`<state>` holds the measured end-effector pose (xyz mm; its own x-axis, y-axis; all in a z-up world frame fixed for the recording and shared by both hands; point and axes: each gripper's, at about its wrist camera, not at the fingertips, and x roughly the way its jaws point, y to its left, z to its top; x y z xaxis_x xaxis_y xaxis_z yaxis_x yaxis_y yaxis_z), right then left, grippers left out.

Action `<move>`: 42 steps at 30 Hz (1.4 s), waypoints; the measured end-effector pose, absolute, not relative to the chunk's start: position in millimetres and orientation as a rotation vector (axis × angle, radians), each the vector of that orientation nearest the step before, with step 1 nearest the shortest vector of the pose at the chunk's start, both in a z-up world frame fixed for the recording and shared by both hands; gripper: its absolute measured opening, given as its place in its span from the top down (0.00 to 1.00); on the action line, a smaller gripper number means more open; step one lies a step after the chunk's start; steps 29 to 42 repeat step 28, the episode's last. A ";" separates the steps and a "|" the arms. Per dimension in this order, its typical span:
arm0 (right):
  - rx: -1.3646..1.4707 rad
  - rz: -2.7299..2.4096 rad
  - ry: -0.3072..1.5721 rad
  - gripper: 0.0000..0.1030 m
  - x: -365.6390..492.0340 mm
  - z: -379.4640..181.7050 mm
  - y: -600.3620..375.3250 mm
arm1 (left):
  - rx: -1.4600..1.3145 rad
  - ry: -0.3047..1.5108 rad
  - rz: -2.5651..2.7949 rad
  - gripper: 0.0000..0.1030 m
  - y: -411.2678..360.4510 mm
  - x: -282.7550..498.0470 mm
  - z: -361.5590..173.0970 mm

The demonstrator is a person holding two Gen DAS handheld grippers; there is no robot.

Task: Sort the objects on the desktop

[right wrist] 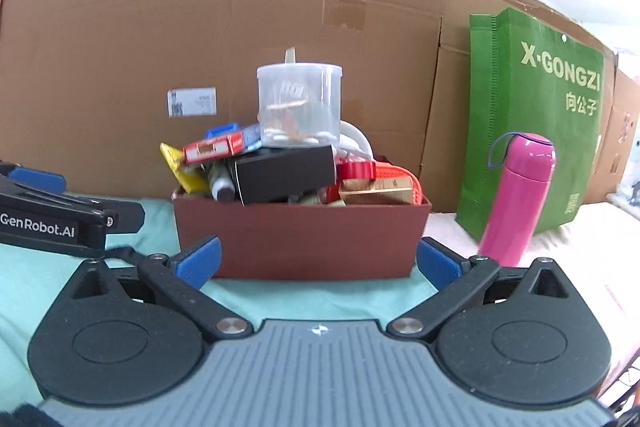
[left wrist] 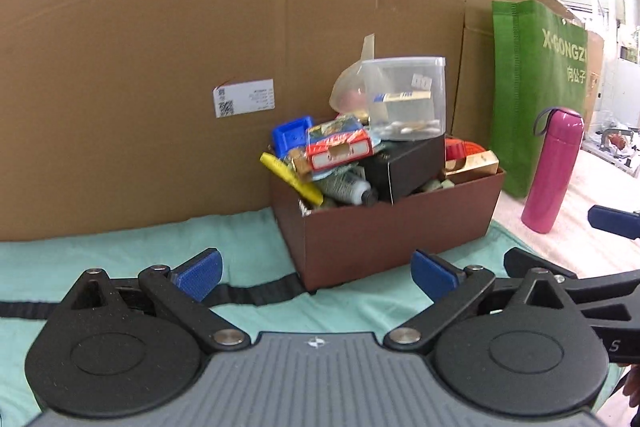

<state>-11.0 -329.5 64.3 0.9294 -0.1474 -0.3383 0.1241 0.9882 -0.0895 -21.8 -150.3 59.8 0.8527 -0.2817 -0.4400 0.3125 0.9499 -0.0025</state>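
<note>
A brown box (left wrist: 394, 231) (right wrist: 300, 239) stands on a teal cloth, piled high with small objects. On top sit a clear plastic tub (left wrist: 404, 99) (right wrist: 299, 105), a black box (left wrist: 404, 163) (right wrist: 285, 173), a red card pack (left wrist: 340, 149) (right wrist: 214, 149), a yellow item (left wrist: 290, 178) and a gold box (right wrist: 376, 190). My left gripper (left wrist: 316, 273) is open and empty, in front of the box's left corner. My right gripper (right wrist: 318, 263) is open and empty, just in front of the box.
A pink flask (left wrist: 554, 169) (right wrist: 516, 199) stands right of the box, before a green bag (left wrist: 538, 91) (right wrist: 536, 123). Large cardboard cartons (left wrist: 200, 67) (right wrist: 200, 47) wall off the back. A black strap (left wrist: 256, 293) lies on the teal cloth (left wrist: 120, 247).
</note>
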 end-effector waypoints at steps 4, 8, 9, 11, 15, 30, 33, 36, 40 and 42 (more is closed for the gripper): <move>-0.076 -0.168 0.368 0.02 -18.4 60.5 -326.2 | 0.055 0.483 -0.301 0.00 -148.4 -28.5 54.5; -0.096 -0.191 0.389 0.02 -22.3 57.4 -323.3 | 0.069 0.507 -0.279 0.00 -149.3 -31.3 51.8; -0.102 -0.196 0.392 0.02 -22.8 57.0 -322.4 | 0.071 0.509 -0.276 0.00 -149.4 -31.9 51.4; -0.113 -0.203 0.396 0.02 -23.3 56.3 -320.1 | 0.072 0.512 -0.275 0.00 -149.0 -32.6 51.0; -0.133 -0.200 0.416 0.02 -20.9 54.3 -315.6 | 0.088 0.519 -0.264 0.00 -149.7 -33.7 49.7; -0.138 -0.206 0.472 0.02 -9.4 44.8 -308.3 | 0.079 0.549 -0.279 0.00 -147.8 -28.2 43.3; -0.138 -0.206 0.472 0.02 -9.4 44.8 -308.3 | 0.079 0.549 -0.279 0.00 -147.8 -28.2 43.3; -0.138 -0.206 0.472 0.02 -9.4 44.8 -308.3 | 0.079 0.549 -0.279 0.00 -147.8 -28.2 43.3; -0.138 -0.206 0.472 0.02 -9.4 44.8 -308.3 | 0.079 0.549 -0.279 0.00 -147.8 -28.2 43.3; -0.138 -0.206 0.472 0.02 -9.4 44.8 -308.3 | 0.079 0.549 -0.279 0.00 -147.8 -28.2 43.3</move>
